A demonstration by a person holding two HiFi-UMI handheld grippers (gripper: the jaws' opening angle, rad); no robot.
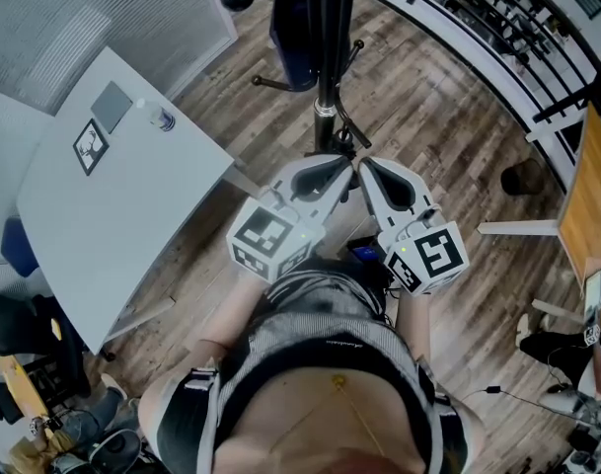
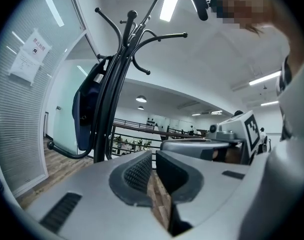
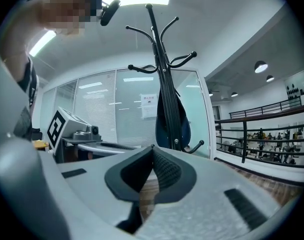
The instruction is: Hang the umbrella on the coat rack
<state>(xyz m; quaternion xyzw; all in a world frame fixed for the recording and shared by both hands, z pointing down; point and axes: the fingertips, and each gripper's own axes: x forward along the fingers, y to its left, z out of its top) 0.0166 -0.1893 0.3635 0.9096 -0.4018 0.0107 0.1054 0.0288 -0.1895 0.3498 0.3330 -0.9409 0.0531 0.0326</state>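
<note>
- Left gripper [image 2: 153, 159] and right gripper [image 3: 152, 154] were pinched closed, empty.
- Umbrella [image 2: 85, 111] hung on coat rack [image 2: 122, 59]; bumping the pole could have shaken it loose.

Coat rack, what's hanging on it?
A dark blue umbrella hangs against the black coat rack. The upper hooks are bare. The rack's poles cover part of the umbrella, so the hook holding it cannot be seen.
</note>
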